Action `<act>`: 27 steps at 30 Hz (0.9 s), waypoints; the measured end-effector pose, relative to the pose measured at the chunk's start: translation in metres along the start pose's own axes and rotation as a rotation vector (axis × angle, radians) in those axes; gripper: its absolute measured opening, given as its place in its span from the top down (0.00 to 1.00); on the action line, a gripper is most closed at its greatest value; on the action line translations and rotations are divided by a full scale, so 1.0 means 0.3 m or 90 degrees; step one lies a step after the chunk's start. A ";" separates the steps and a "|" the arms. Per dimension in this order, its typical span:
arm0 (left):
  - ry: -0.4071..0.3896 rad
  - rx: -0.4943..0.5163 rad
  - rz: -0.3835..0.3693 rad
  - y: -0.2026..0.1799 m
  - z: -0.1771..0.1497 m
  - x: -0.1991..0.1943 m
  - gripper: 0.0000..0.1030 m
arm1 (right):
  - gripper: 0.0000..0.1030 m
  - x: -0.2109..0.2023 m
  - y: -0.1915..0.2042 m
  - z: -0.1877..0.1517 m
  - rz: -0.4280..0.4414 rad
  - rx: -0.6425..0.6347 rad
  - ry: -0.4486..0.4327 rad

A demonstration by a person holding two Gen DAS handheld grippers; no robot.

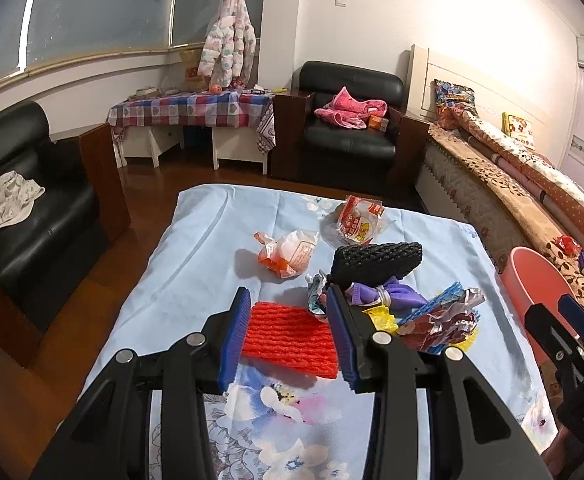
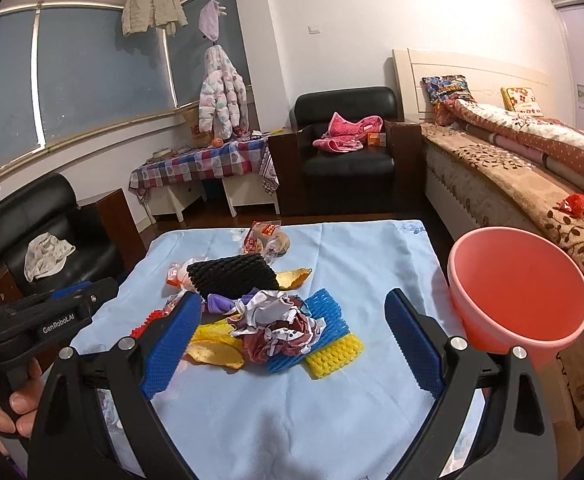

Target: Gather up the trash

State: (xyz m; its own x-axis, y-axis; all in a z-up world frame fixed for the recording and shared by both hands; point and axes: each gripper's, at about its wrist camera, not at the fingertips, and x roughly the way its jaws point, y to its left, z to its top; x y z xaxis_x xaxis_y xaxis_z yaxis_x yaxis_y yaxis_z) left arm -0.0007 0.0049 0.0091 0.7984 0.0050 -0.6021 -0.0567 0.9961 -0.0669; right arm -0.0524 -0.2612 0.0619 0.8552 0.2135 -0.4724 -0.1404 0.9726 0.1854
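Trash pile sits just ahead of both hand-held grippers, left and right (jaws spread, gripping nothing); pink bucket right.

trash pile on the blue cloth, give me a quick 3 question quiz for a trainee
1. True or false: the pink bucket already has trash in it.
2. Which piece lies between the blue pads of the left tongs in the left wrist view? A) black foam net B) red foam net C) yellow peel
3. Fill in: the crumpled foil wrapper rests partly on a ____ foam net.

Key
1. False; what shows of its inside looks empty.
2. B, the red foam net; the pads stand apart and seem not to press it.
3. Blue; the blue foam net lies under it, on the cloth-covered table.
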 end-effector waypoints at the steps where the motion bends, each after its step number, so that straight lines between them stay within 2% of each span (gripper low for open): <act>1: 0.000 0.000 -0.001 0.000 0.000 -0.002 0.62 | 0.09 -0.001 0.003 -0.002 0.001 -0.004 0.000; 11: -0.003 -0.001 -0.002 0.000 0.000 -0.018 0.61 | 0.09 -0.013 0.019 -0.011 0.002 -0.017 -0.002; 16: -0.009 0.011 -0.005 -0.010 -0.004 -0.037 0.56 | 0.09 -0.022 0.023 -0.017 -0.008 -0.023 -0.007; 27: -0.010 0.015 -0.005 -0.017 -0.005 -0.047 0.50 | 0.09 -0.021 0.028 -0.017 -0.006 -0.020 0.002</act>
State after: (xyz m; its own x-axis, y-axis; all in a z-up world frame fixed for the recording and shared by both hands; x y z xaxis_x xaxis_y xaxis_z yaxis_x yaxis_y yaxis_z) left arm -0.0125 -0.0002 0.0166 0.8079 -0.0021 -0.5893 -0.0358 0.9980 -0.0527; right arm -0.0615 -0.2540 0.0621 0.8549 0.2052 -0.4766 -0.1483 0.9768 0.1547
